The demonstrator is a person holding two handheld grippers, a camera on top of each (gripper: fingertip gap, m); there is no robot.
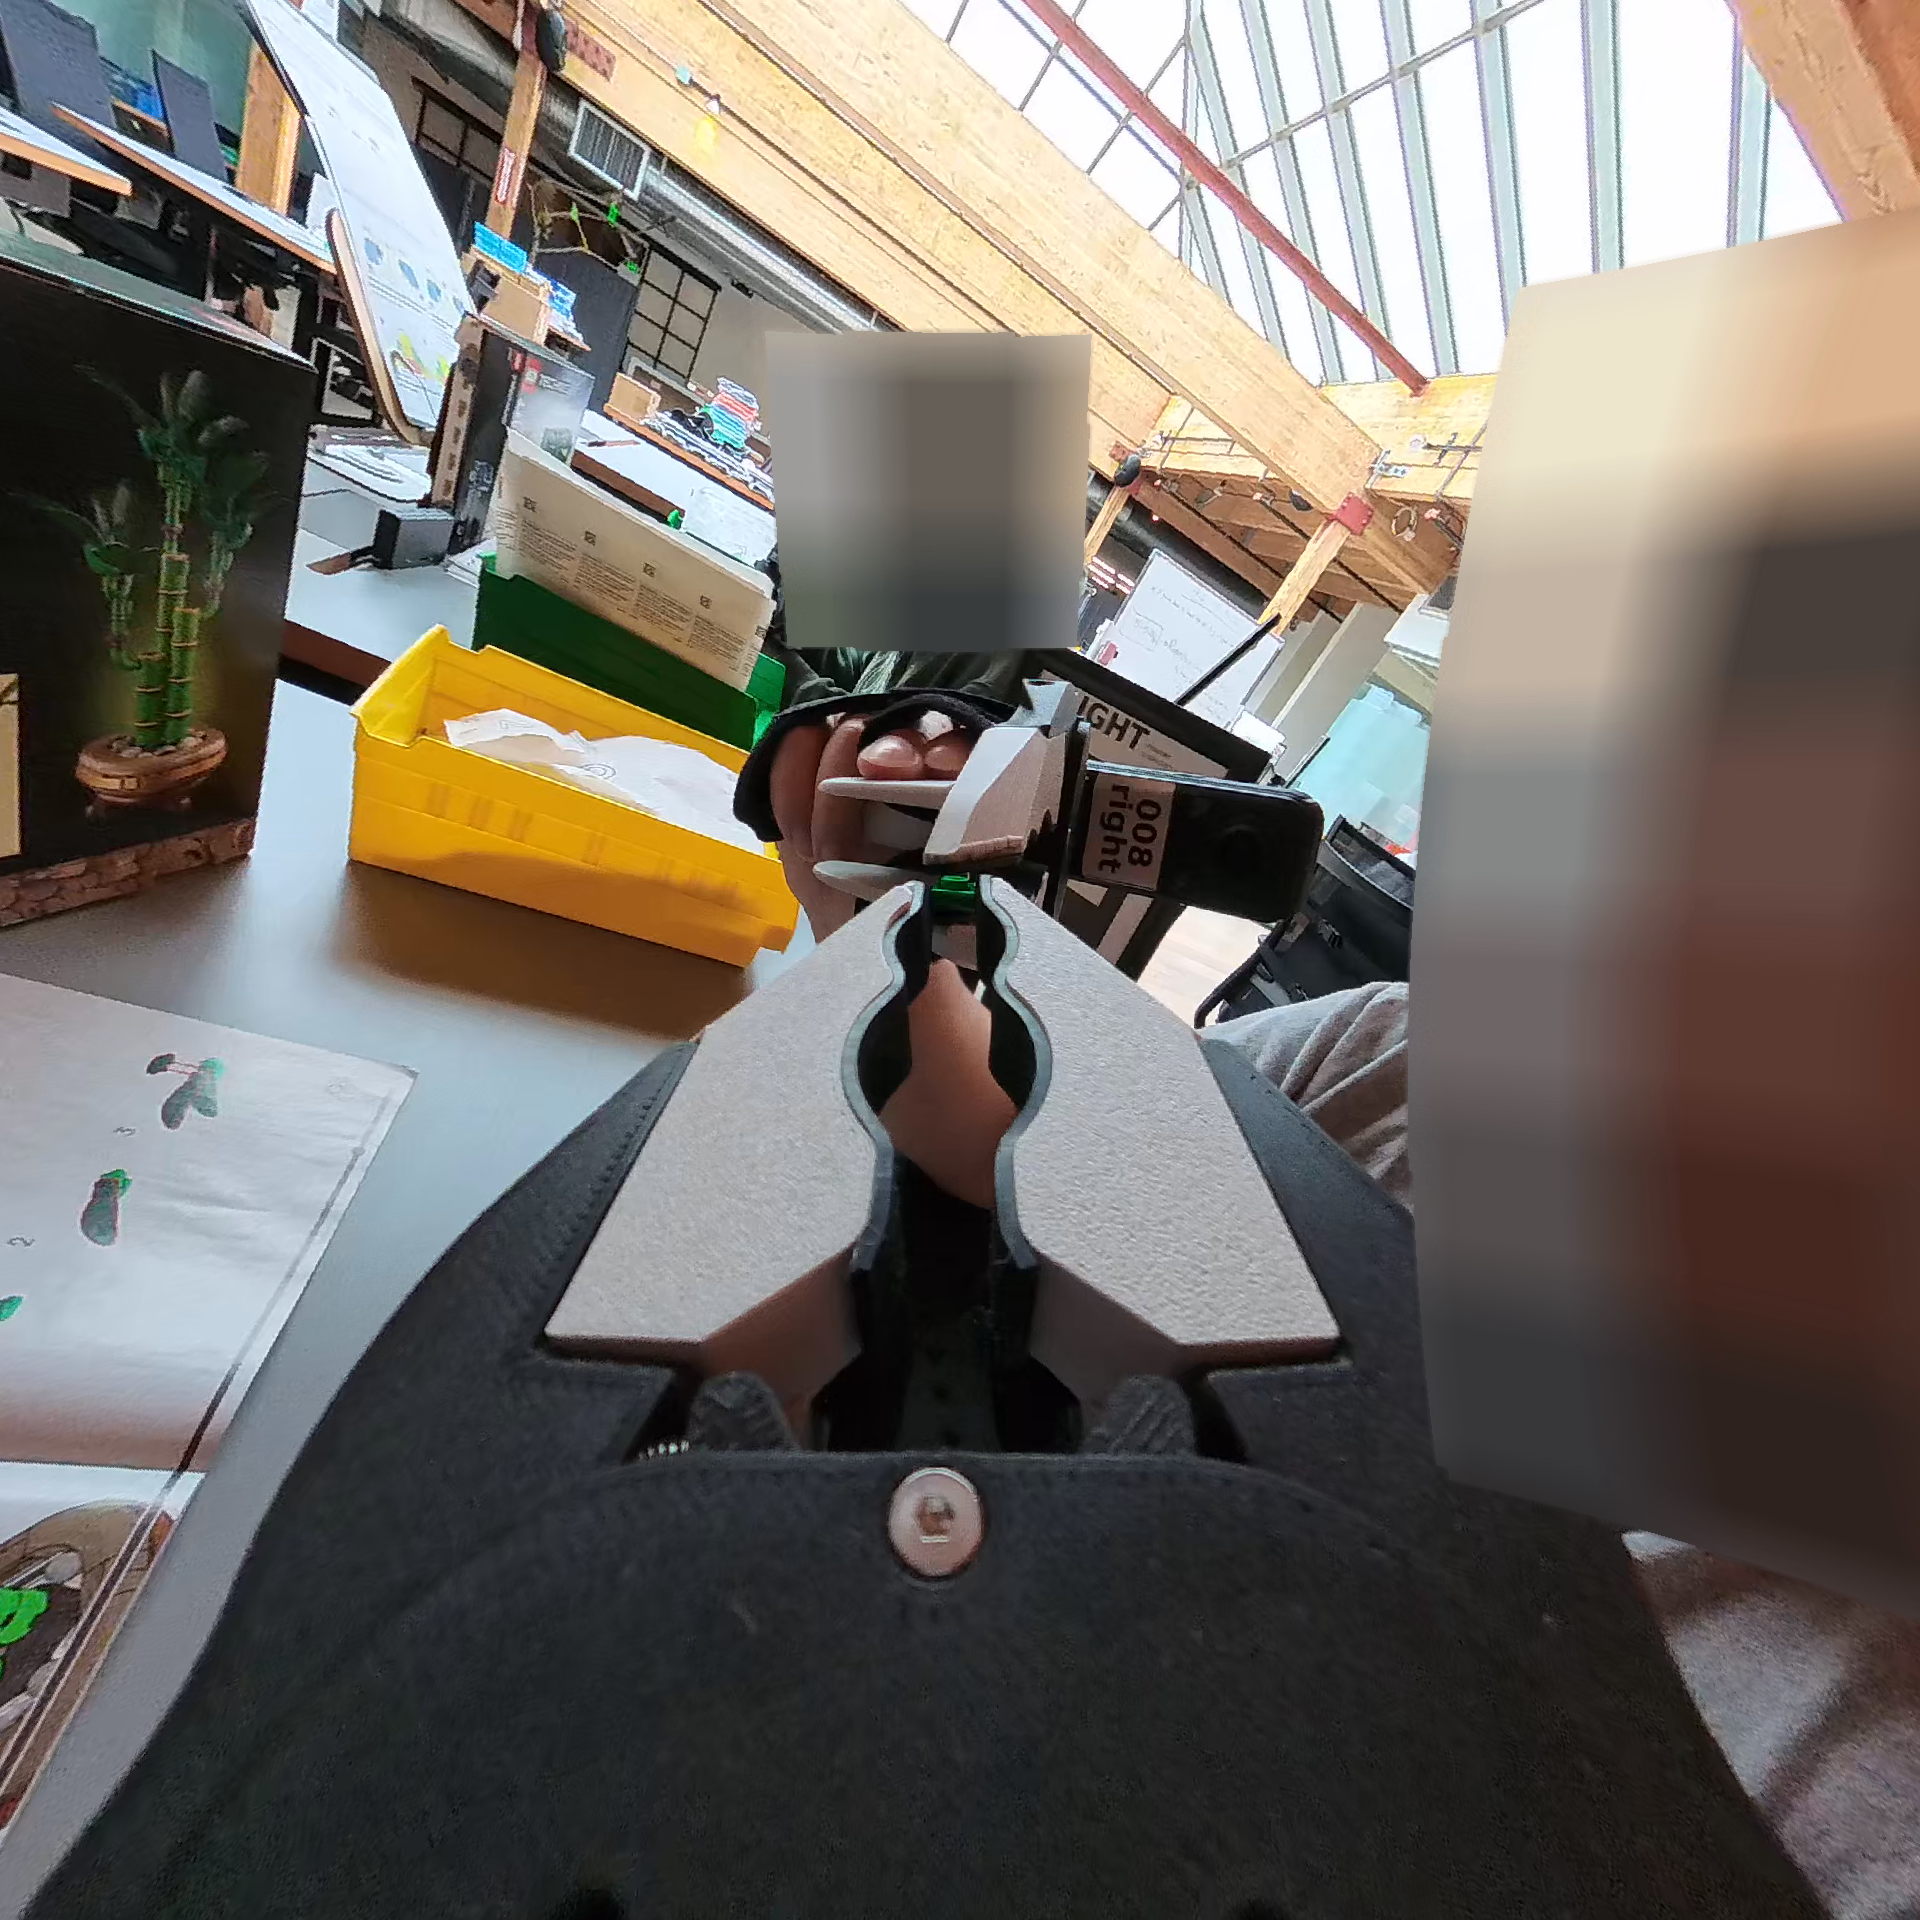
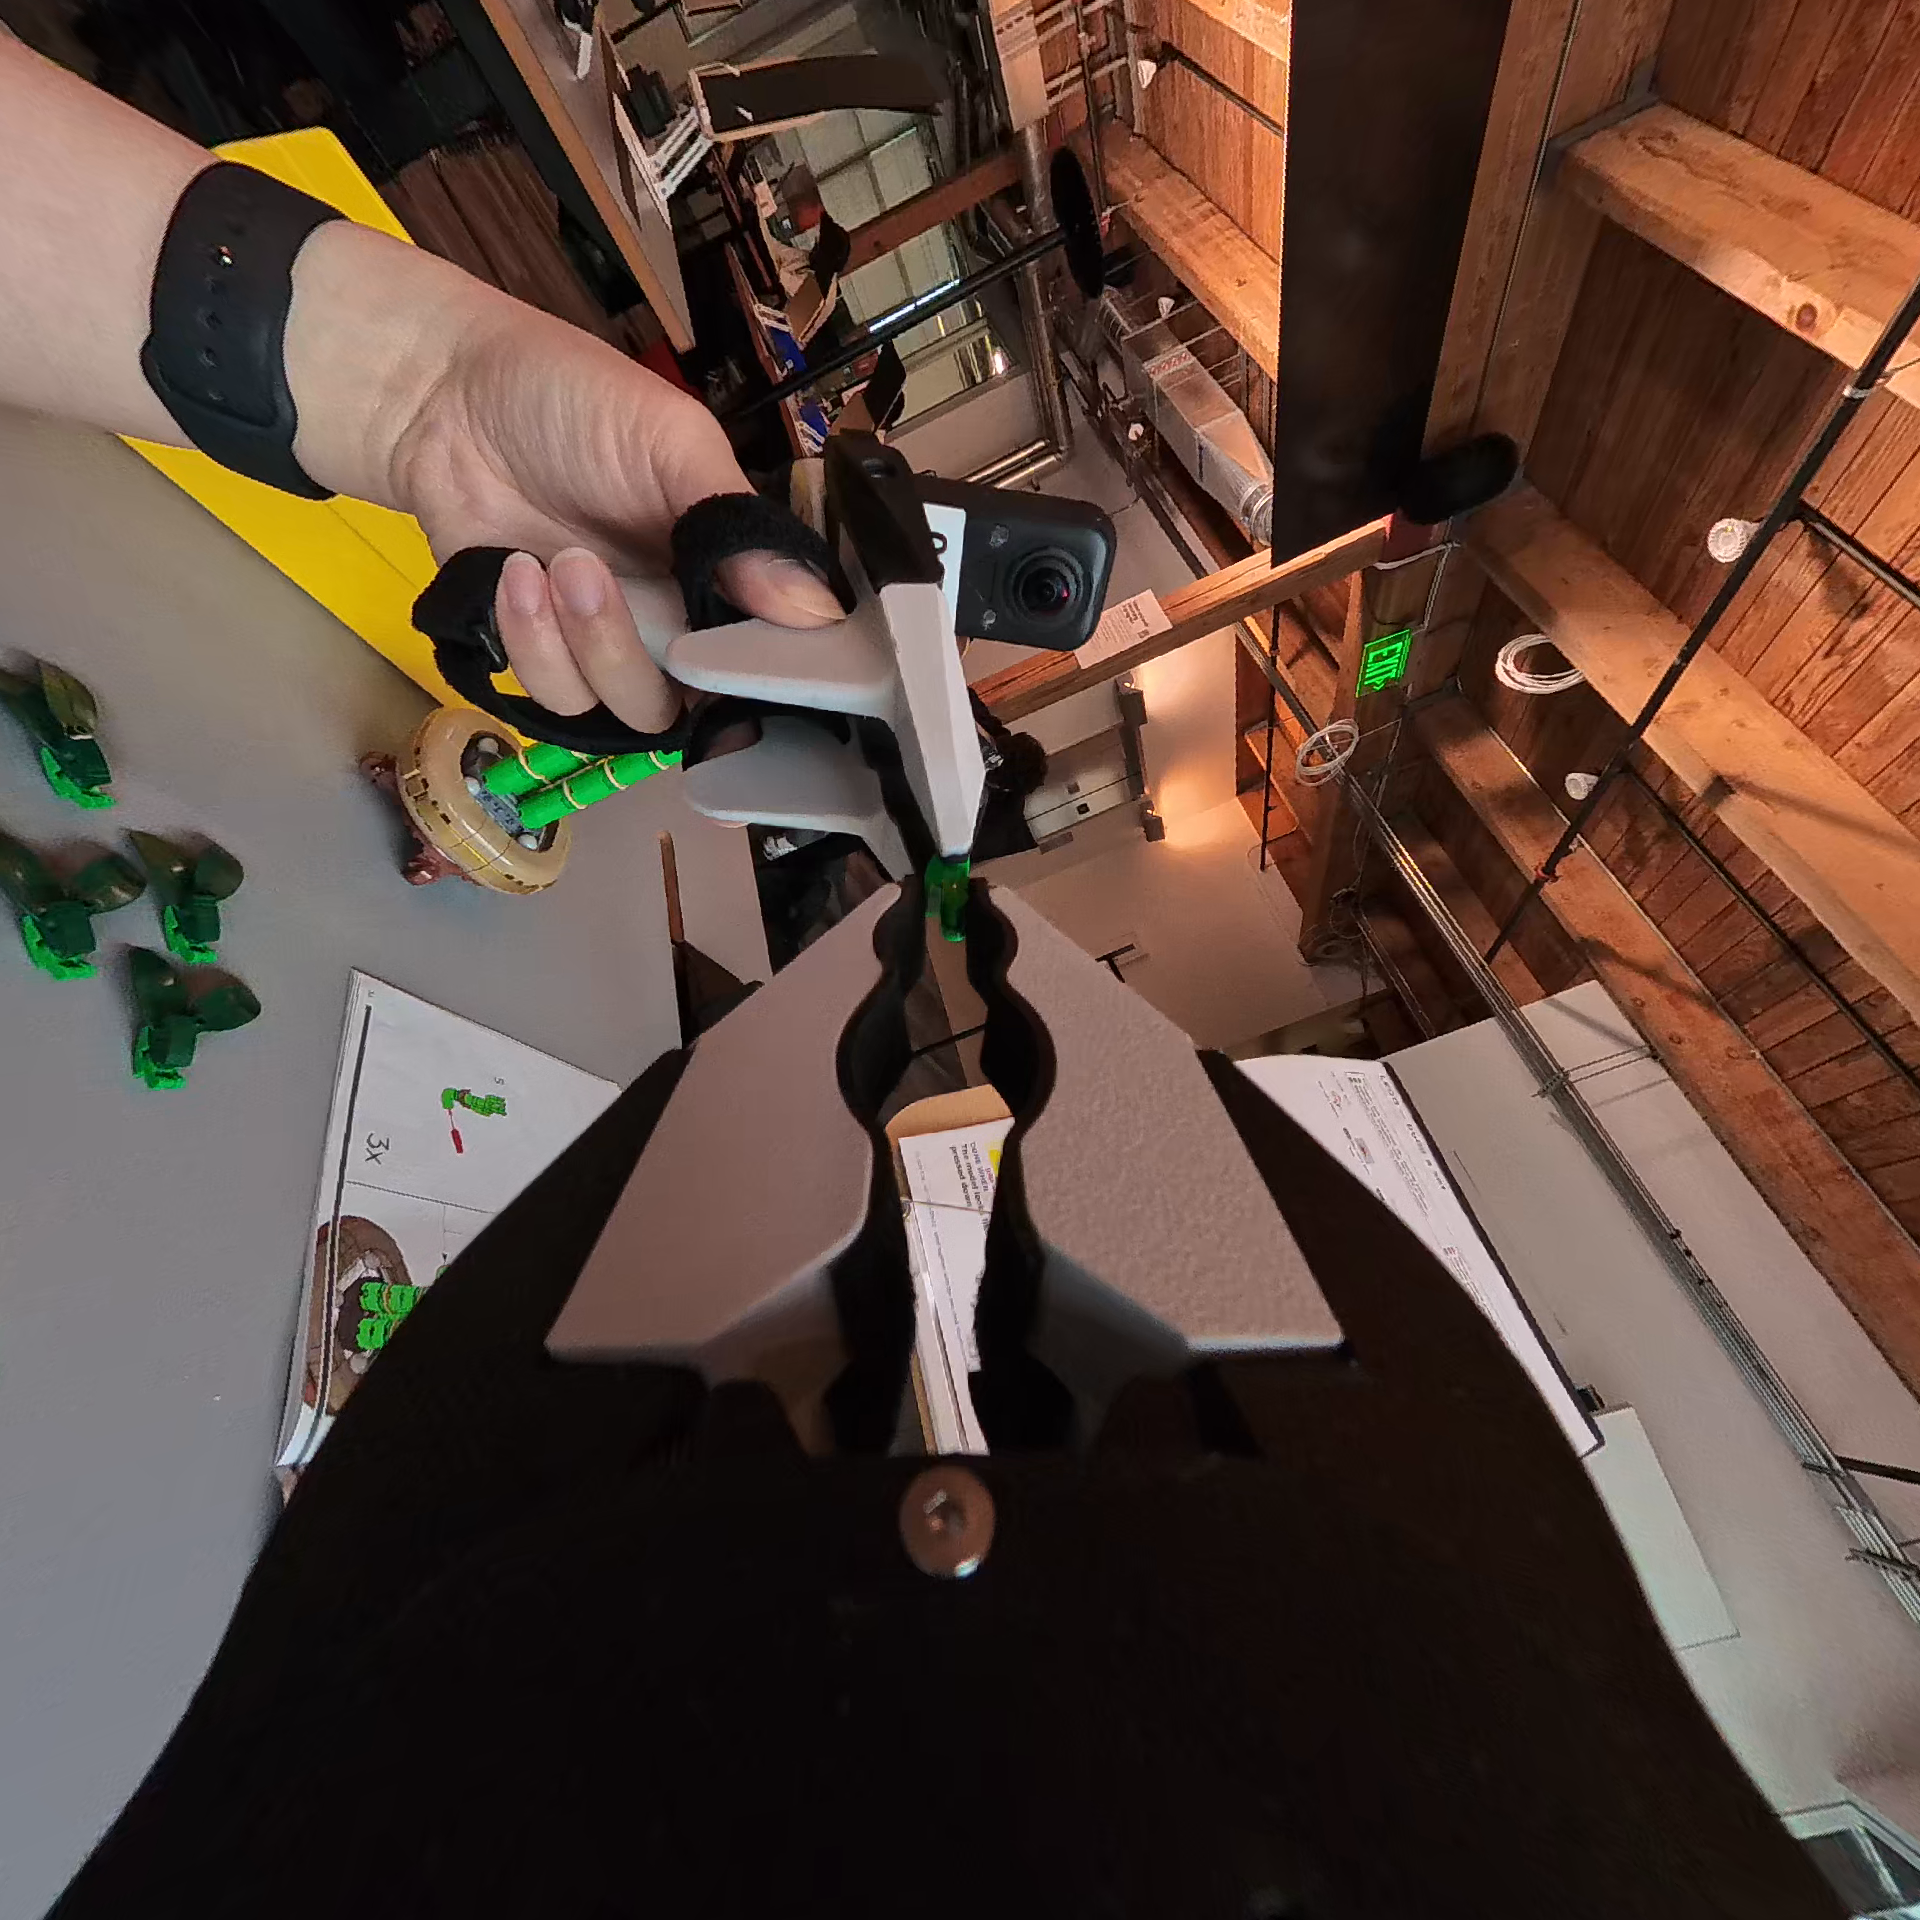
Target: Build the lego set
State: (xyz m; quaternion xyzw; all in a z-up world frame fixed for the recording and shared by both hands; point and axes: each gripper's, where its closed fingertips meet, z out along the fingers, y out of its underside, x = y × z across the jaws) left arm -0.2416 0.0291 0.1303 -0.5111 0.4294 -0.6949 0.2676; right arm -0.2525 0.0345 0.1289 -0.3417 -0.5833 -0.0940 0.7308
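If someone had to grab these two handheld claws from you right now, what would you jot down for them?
Left gripper: shut on a small green piece, held in the air.
Right gripper: shut on the same piece, tip to tip with the left.
On the table: the pot with green stalks lying on its side, four leaf clusters, the open instruction booklet.
Done: pot base, stalks, leaf clusters.
Left: leaf clusters not yet attached.

Each tool (image 1: 948,891) has pale grey wavy-edged fingers (image 2: 1164,1143) on a black body with one silver screw (image 1: 935,1523). A black wristband (image 2: 223,327) circles the left wrist.
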